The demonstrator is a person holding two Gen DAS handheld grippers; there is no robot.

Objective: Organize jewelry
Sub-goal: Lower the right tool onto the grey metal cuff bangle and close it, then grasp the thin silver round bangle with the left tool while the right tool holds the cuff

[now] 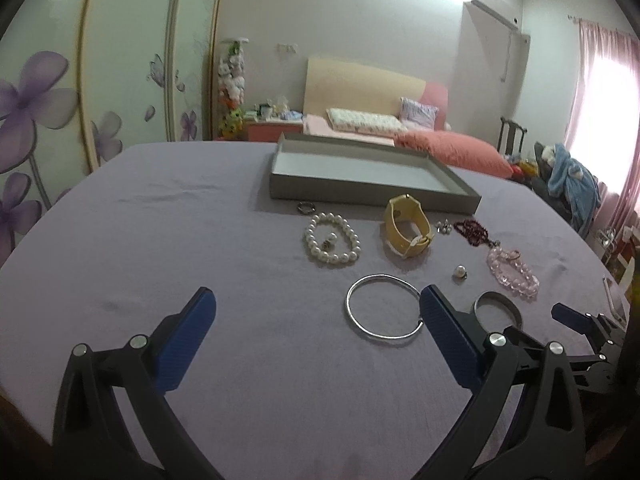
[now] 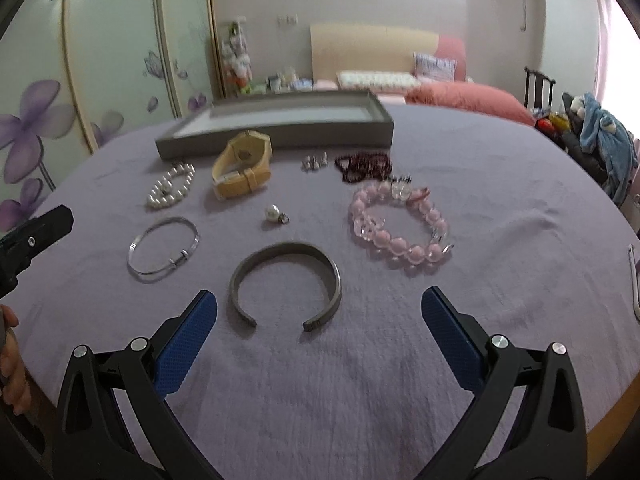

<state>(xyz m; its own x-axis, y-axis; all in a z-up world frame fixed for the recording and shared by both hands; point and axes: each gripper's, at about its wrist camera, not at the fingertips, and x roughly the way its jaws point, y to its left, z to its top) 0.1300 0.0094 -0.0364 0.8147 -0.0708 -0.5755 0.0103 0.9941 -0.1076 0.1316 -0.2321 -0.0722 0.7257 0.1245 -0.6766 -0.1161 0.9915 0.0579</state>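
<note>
Jewelry lies spread across the lilac tablecloth, all of it outside the grey tray at the far side. Nearest the right gripper sits the grey cuff, flat, its gap facing the camera, just ahead of and between the wide-spread blue pads. Nothing is gripped. The gripper hovers low, pointing across the table toward the tray.

Left of the cuff lies the silver bangle; from the left wrist it sits just ahead of the left gripper, its rim running behind the right-hand pad. That gripper gapes wide too, holding nothing, angled level over the cloth.

Further out: pearl bracelet, yellow watch on its side just before the tray, a loose pearl, the pink bead bracelet, a dark red strand.

A hand shows at the left edge of the right view. Behind: a bed, floral wardrobe doors, pink curtains.
</note>
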